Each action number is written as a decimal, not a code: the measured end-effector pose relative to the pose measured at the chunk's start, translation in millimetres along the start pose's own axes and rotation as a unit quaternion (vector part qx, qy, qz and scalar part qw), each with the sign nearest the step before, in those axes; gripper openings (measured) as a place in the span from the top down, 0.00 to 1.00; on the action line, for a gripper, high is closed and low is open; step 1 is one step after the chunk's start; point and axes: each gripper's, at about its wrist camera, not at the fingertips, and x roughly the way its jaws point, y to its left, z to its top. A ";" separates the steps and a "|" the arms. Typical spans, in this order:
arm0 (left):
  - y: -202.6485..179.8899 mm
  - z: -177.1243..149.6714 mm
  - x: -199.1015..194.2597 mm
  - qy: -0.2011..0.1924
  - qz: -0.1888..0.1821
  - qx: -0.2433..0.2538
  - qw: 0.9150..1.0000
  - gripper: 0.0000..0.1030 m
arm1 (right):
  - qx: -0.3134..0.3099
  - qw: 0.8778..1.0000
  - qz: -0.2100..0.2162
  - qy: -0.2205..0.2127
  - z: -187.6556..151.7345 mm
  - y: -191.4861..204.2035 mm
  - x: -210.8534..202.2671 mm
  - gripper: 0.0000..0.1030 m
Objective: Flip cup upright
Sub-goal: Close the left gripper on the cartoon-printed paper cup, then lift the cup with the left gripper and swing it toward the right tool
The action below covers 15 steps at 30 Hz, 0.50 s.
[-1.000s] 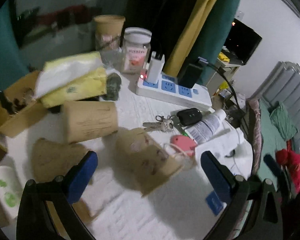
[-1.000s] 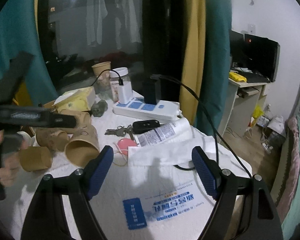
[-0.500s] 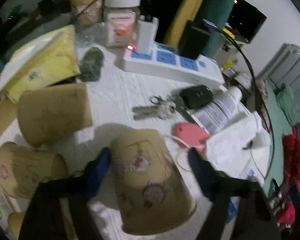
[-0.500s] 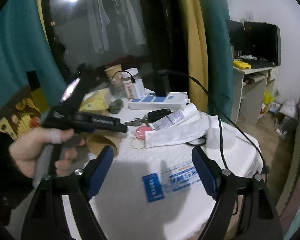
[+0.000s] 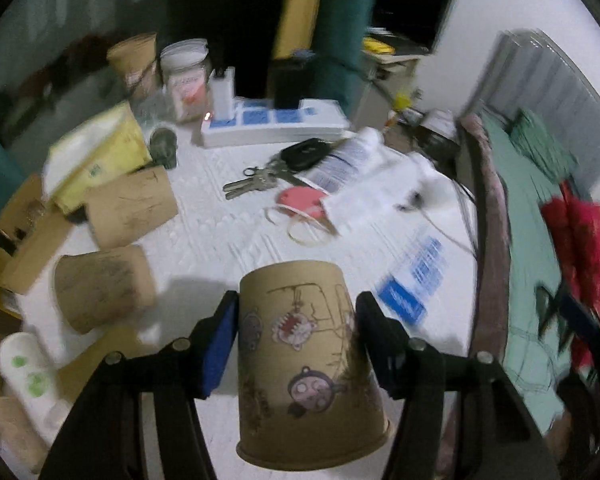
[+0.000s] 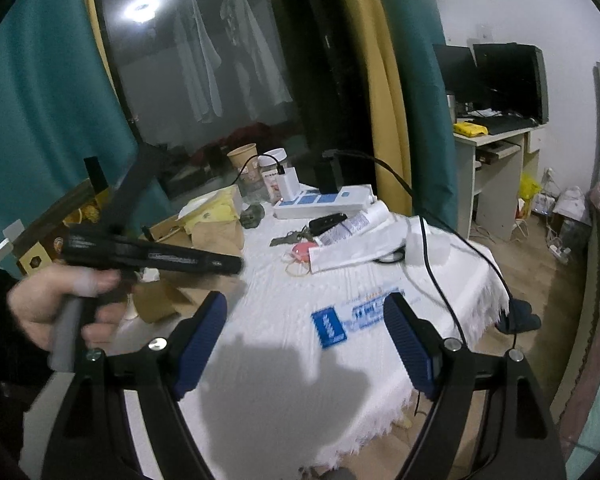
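A brown paper cup [image 5: 300, 360] printed with cartoon figures is held between the blue pads of my left gripper [image 5: 296, 312]. Its jaws have just been closing and are now shut on the cup's sides. The cup hangs above the white tablecloth [image 5: 220, 240], its closed base pointing away and its open rim toward the camera. In the right wrist view a hand [image 6: 60, 304] holds the left gripper's black body [image 6: 152, 256], which hides most of the cup. My right gripper [image 6: 306, 320] is open and empty over the cloth's near part.
Two more paper cups [image 5: 130, 212] [image 5: 104, 288] lie on their sides at left, and one [image 5: 134, 56] stands upright at the back by a jar [image 5: 186, 76]. A power strip [image 5: 276, 128], keys [image 5: 252, 182], a tissue pack [image 5: 96, 156] and a pink item [image 5: 300, 200] crowd the far half.
The left gripper came down around the lying cup, closed on it and lifted it off the cloth. The right gripper drew back from the table, still open.
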 end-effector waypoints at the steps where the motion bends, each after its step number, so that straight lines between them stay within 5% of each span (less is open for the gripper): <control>1: -5.8 -7.3 -11.2 -0.004 0.003 0.016 1.000 0.42 | 0.001 1.000 -0.002 0.005 -8.2 3.9 -4.3 0.23; 7: -21.5 -87.9 -75.7 0.007 0.006 0.112 0.994 0.42 | 0.000 0.999 0.001 0.048 -69.5 29.1 -16.6 0.23; 15: -14.6 -208.3 -97.5 0.104 0.001 0.216 0.971 0.42 | -0.009 0.995 0.021 0.096 -145.3 70.2 -29.1 0.23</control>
